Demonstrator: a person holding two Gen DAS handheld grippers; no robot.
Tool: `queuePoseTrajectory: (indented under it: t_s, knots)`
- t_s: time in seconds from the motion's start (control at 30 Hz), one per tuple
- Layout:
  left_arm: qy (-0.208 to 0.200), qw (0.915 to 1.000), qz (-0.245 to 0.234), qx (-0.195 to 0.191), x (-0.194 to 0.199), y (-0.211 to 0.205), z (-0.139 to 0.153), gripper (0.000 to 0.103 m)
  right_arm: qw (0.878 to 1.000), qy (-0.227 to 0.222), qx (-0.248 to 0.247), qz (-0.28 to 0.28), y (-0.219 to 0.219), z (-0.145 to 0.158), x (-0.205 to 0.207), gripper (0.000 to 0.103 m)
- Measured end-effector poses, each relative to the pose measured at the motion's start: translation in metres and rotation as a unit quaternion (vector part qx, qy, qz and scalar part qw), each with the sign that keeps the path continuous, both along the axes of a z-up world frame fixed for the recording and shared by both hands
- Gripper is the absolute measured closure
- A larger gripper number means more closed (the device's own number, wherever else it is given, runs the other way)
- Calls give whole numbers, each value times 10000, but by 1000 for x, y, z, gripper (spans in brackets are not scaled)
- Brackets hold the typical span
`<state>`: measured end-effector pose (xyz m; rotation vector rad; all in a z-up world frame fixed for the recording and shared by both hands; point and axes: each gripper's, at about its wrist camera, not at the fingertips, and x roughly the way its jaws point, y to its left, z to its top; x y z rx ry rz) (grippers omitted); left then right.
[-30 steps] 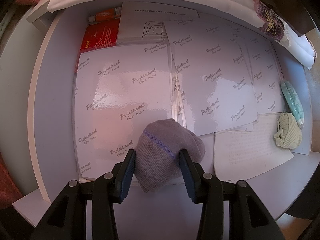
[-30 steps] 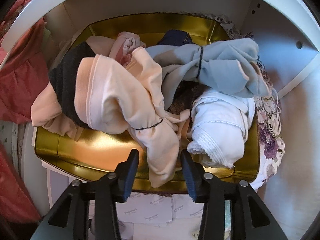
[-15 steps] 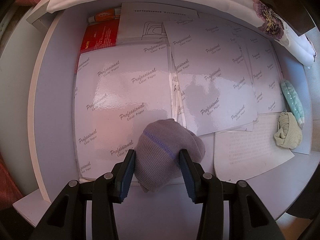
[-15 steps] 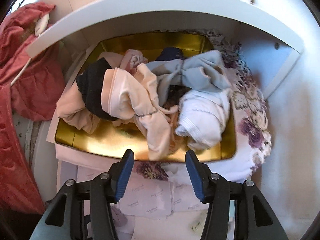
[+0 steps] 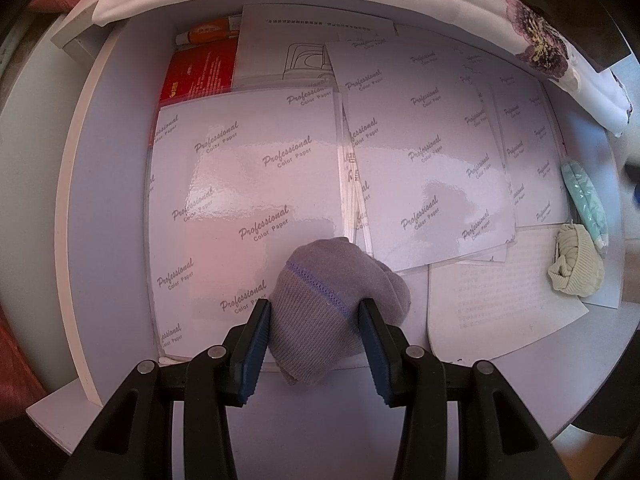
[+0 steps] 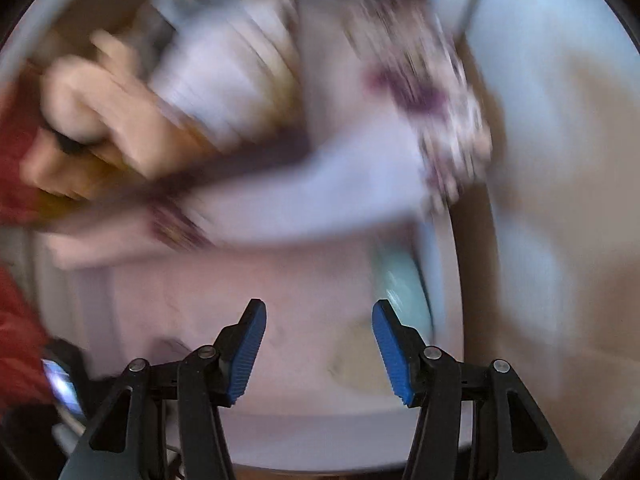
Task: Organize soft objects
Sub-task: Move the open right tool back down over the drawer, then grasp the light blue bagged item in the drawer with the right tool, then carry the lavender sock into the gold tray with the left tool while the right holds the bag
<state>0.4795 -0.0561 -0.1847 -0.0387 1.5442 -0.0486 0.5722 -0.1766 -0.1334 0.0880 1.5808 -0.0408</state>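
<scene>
Since the earlier frames, only the right side has changed: the right gripper (image 6: pixel 318 350) has swung away from the gold tray of bundled clothes, which sat straight ahead of it and now streaks across the upper left of its heavily blurred view. Its jaws are opening, wider apart than before, and nothing lies between the blue pads. Below them is pale surface; details there are too smeared to tell, apart from a mint-green shape (image 6: pixel 400 280) just beyond the right-hand pad and a white cloth with purple flowers (image 6: pixel 420 100) further up.

On the left nothing has shifted. The left gripper (image 5: pixel 314 330) points down at a white shelf (image 5: pixel 100 240) and is closed part-way on a rolled grey sock (image 5: pixel 332 304) with a thin purple stripe, both pads pressing into its sides. The sock rests on the near edge of glossy sheets of colour paper (image 5: pixel 248 184) that cover most of the shelf. Well apart, at the right edge of the shelf, a rolled cream sock (image 5: pixel 576 268) lies on a printed page, touching or almost touching a mint-green bundle (image 5: pixel 584 196) just beyond it. At the back left, a red booklet (image 5: pixel 200 68) and an orange tube (image 5: pixel 208 32) peek from under the papers
</scene>
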Motion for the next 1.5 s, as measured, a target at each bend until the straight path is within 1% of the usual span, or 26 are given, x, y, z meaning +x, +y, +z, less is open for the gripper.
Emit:
queuePoseTrajectory:
  t_s: [0.07,0.17,0.4,0.6,0.63,0.67,0.73,0.77,0.83,0.93,1.0,1.1,1.17,1.2,1.27,1.33,1.4,1.47,1.5]
  knots:
    - [5,10000,4,1,0,0,0,58,9994,126,-313,79,1,-11,0,47]
    - [9,10000,6,1,0,0,0,58,9986,159,-494,135,1,-19,1,45]
    - [6,10000,6,-1,0,0,0,58,9925,286,-1121,383,7,-51,7,45]
    - [3,10000,16,-5,0,0,0,58,9820,493,-1680,710,16,-83,12,47]
    - [3,10000,16,-5,0,0,0,58,9810,514,-1722,729,16,-86,12,49]
    - [0,10000,12,-4,0,0,0,58,9797,528,-1781,757,16,-90,13,54]
    - [1,10000,14,-8,0,0,0,58,9770,587,-1893,790,15,-96,16,71]
    - [1,10000,16,-8,0,0,0,58,9775,592,-1885,742,14,-96,17,79]
    - [8,10000,26,-1,0,1,-1,58,9798,527,-1782,735,15,-92,19,80]
    - [5,10000,20,8,0,-1,0,58,9801,278,-1700,983,28,-78,17,80]
    - [6,10000,26,6,0,0,0,58,9832,173,-1451,1091,39,-67,14,80]
    - [2,10000,18,9,0,-1,0,58,9882,54,-853,1273,62,-49,2,80]
    - [-2,10000,5,15,0,-1,1,58,9894,53,-520,1352,74,-45,-5,80]
    - [-5,10000,2,9,0,-1,1,58,9905,32,-328,1334,80,-43,-10,80]
    - [-10,10000,-1,-6,0,-1,1,58,9912,-56,-137,1315,88,-40,-16,80]
    - [-9,10000,3,-21,-1,0,1,58,9919,-194,164,1244,93,-36,-23,80]
    - [-10,10000,7,-25,-1,0,1,58,9927,-324,436,1073,87,-29,-25,81]
    - [-4,10000,12,-16,-1,0,1,58,9929,-348,613,956,83,-23,-24,81]
    - [-3,10000,16,-18,-1,1,1,58,9933,-393,751,790,69,-22,-23,81]
